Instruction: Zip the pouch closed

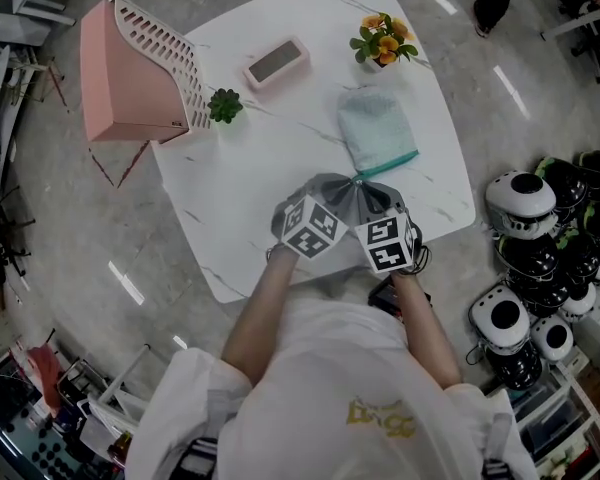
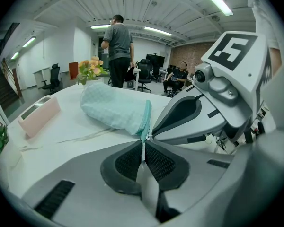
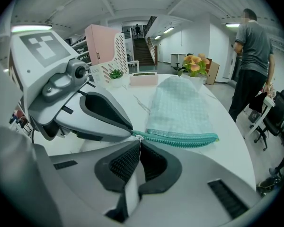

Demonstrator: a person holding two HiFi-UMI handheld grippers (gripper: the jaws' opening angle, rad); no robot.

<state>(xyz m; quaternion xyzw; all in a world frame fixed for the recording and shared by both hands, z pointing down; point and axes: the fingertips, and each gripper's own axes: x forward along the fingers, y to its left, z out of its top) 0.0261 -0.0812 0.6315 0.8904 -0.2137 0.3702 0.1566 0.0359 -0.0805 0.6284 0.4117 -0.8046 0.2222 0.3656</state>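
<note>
The mint-green pouch (image 1: 377,128) lies on the white marble desk (image 1: 270,168), its teal zipper (image 3: 180,137) along the edge nearest the person. Both tools meet at that zipper's left end. The left hand-held gripper (image 2: 143,148) is clenched on the thin strip at the end of the zipper. The right hand-held gripper (image 3: 138,145) is clenched on the small silver zipper pull (image 3: 137,138), its tip just beside the left one's.
</note>
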